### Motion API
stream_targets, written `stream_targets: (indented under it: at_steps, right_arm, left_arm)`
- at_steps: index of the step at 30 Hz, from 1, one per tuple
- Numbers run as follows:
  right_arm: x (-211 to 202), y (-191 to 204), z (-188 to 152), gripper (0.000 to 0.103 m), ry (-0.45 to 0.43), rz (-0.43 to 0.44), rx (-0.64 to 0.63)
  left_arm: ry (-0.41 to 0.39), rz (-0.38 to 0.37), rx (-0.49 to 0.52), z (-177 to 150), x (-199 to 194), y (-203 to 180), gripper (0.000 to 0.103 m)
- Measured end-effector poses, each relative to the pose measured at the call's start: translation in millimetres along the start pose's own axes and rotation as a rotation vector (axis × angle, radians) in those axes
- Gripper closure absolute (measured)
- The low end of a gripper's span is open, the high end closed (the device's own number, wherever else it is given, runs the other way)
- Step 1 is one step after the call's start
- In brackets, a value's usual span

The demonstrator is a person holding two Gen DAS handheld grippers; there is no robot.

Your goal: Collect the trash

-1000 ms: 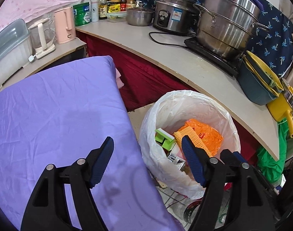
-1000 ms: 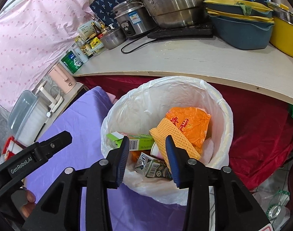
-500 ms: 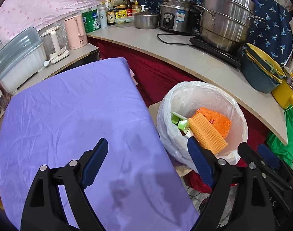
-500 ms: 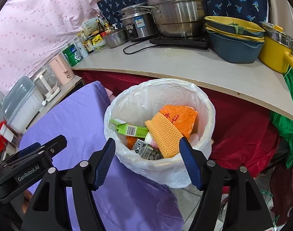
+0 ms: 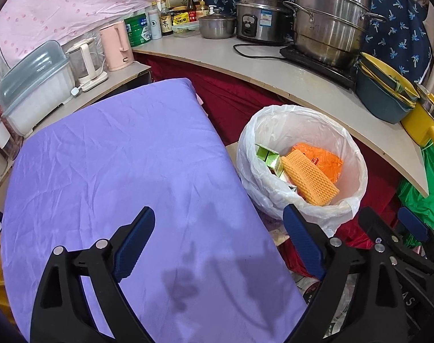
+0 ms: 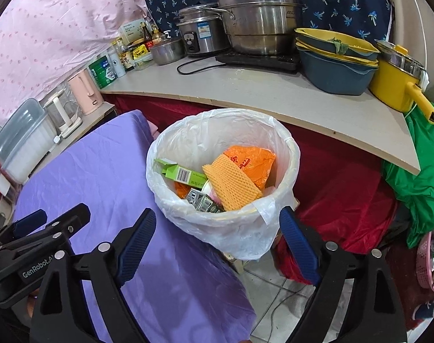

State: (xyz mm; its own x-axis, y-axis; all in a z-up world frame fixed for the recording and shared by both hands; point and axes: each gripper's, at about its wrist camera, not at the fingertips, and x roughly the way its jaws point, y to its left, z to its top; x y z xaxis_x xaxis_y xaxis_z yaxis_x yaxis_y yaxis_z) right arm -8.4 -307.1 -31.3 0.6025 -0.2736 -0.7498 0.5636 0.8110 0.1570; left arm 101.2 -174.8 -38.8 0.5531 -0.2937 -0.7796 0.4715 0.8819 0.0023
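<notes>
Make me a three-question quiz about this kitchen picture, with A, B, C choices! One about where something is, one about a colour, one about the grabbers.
1. Where is the orange sponge?
A. on the purple cloth
B. in the trash bin
C. on the counter

2. What colour is the long-handled pot?
A. yellow
B. red
C. white

3. How is the right gripper?
A. shut on a box
B. shut, empty
C. open, empty

Answers: 1 B, it lies among the trash in the white bag. 2 A, its body and handle are yellow. 3 C, its jaws stand wide with nothing between.

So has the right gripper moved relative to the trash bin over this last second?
Yes. The right gripper has backed away from the trash bin, whose rim now sits clear beyond its fingertips, and its jaws have just been opening, with nothing between them.
</notes>
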Motion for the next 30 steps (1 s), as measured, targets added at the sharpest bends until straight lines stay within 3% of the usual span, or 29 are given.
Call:
stream_targets:
  at_steps: [5, 6, 17, 30]
  right_arm:
    - [-4, -3, -5, 0.017, -0.001, -0.014, -0.003]
    - [-6, -4, -7, 0.012, -0.004, -0.015, -0.003]
    - [-19, -16, -21, 0.013, -0.008, -0.060, -0.019]
    - [-31, 0, -32, 0.013, -0.016, -0.053, -0.071]
  left_arm:
    - [0.007, 0.010, 0.009, -9, -2, -3, 0.015]
    - [0.009, 0.012, 0.009, -11, -2, -3, 0.015]
    - [0.009, 0.033, 0.017, -27, -8, -6, 0.015]
    - [0.001, 0.069, 0.007, -36, -16, 0, 0.015]
